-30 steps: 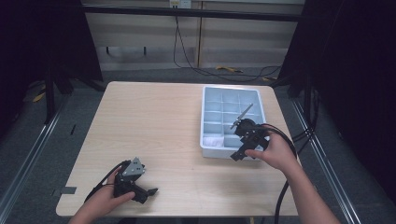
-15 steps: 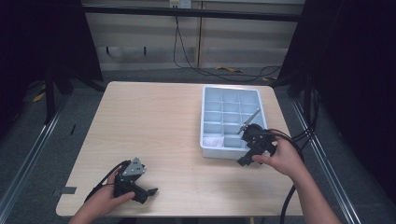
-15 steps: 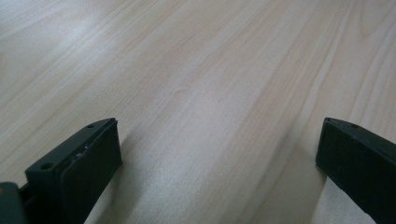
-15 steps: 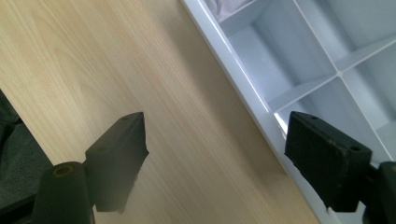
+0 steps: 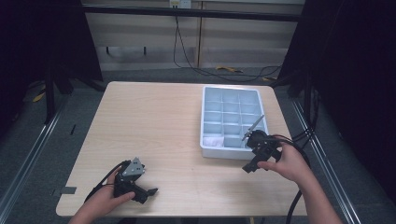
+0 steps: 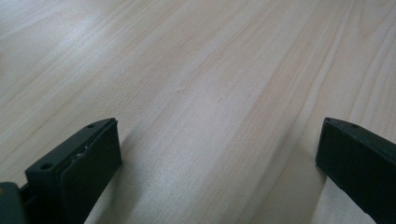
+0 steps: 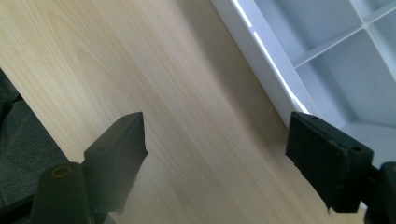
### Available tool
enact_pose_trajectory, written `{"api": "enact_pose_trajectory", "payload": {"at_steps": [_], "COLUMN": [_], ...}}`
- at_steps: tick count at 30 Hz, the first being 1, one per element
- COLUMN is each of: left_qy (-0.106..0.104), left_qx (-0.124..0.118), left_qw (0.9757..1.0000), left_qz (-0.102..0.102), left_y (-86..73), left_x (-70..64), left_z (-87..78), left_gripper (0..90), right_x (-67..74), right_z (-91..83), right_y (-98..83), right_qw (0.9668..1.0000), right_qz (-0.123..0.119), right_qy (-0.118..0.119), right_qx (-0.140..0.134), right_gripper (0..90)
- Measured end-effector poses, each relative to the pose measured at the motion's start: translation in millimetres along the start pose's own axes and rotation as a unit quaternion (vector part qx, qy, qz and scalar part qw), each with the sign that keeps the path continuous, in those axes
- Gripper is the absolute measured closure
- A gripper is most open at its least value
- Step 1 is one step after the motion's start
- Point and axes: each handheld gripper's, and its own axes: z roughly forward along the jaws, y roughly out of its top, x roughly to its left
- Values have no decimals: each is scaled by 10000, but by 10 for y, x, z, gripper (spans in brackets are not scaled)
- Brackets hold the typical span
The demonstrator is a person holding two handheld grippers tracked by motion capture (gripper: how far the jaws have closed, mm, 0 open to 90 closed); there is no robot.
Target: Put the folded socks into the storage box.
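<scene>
1. The fingers (image 7: 327,163) of the right gripper (image 5: 256,154) are wide apart, holding nothing.
2. It hovers beside the white tray (image 5: 208,122), near its corner.
3. The left gripper (image 5: 133,182) rests open on the tabletop (image 5: 154,126).
4. Next, reaching the tray probably needs careful aim.

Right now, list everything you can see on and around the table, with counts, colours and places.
table: one, light wood, centre of the high view
compartment tray: one, pale grey-white, on the table's right half
white item: one, in the tray's near-left compartment, too small to identify
cables: several, dark, on the floor beyond the table
left gripper: one, black, jaws open, at the table's near-left edge
right gripper: one, black, jaws open, beside the tray's near-right corner
hands: two, one holding each gripper
</scene>
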Motion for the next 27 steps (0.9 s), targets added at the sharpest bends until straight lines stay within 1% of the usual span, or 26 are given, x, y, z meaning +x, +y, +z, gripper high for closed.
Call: {"api": "enact_pose_trajectory", "payload": {"at_steps": [1,3,4,5,6,7,8,9,12,13,14,16,17,18,19,20,27], "left_qy": [-2,-1,-1,-1,0,-1,0,-1,0,0,0,0,-1,0,0,-1,0], "left_qx": [-2,-2,-2,0,-1,-1,-2,-2,0,-1,-1,2,0,0,0,-2,-1], "left_qw": [10000,10000,10000,10000,10000,10000,10000,10000,10000,10000,10000,10000,10000,10000,10000,10000,10000], "left_qz": [0,-1,0,-1,-1,0,-2,-1,1,-1,-1,2,0,0,0,1,0], "left_y": [0,0,0,0,0,0,0,0,0,0,0,0,0,0,0,0,0], "left_x": [0,0,0,0,0,0,0,0,0,0,0,0,0,0,0,0,0], "left_z": [0,0,0,0,0,0,0,0,0,0,0,0,0,0,0,0,0], "left_gripper": [0,0,0,0,0,0,0,0,0,0,0,0,0,0,0,0,0], "right_x": [5,13,11,23,14,24,20,29,33,39,34,39,31,35,23,26,4], "right_z": [0,5,6,8,10,12,20,30,68,78,92,103,115,116,127,129,175], "right_y": [-19,-30,-40,-51,-62,-71,-85,-97,-133,-141,-156,-174,-188,-197,-210,-220,-310], "right_qw": [10000,10000,10000,9999,10000,9999,10000,9999,9999,9998,9999,9998,9998,9997,9997,9996,9995], "right_qz": [13,58,30,68,14,104,65,120,135,195,159,209,178,230,197,247,260], "right_qy": [-3,-6,-17,-67,-35,-19,-40,-23,-22,-14,1,1,-5,-5,-2,-17,-55], "right_qx": [40,18,29,32,22,27,9,-2,6,-2,-27,-26,-73,-55,-109,-102,-159], "right_gripper": [197,197,197,197,196,196,195,195,194,192,192,191,191,190,190,190,189]}}
